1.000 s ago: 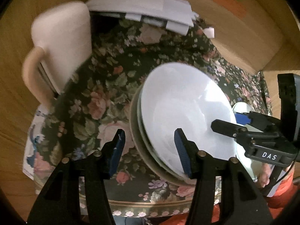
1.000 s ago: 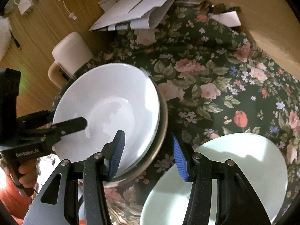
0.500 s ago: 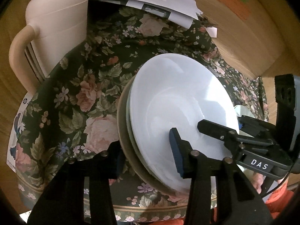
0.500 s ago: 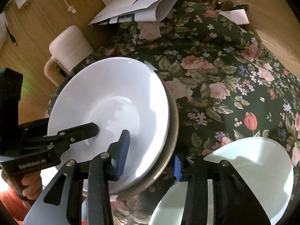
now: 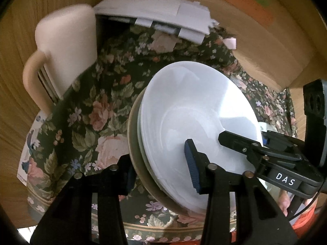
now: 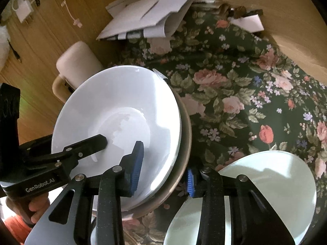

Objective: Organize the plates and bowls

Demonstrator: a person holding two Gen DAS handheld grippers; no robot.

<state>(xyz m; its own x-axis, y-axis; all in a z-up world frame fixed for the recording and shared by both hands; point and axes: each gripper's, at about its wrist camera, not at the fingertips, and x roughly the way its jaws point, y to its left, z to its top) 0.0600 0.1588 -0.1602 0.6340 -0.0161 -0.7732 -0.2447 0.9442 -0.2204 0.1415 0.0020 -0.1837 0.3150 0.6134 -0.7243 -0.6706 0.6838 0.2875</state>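
Above the floral tabletop (image 6: 235,85): stack of bowls (image 5: 196,122) raised and tilted, each hand-held gripper, left (image 5: 161,173) and right (image 6: 163,173), pinching opposite rims. Step: carrying the stack. Next: level it, lower gently beside the pale plate (image 6: 265,183).

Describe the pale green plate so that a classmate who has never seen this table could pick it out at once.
Start at the dark floral tablecloth covering the table. In the right wrist view, a tilted stack of white dishes sits towards the left, and the pale green plate lies alone to its right, near the bottom edge. It is flat, mint-tinted and unstacked, unlike the white stack.
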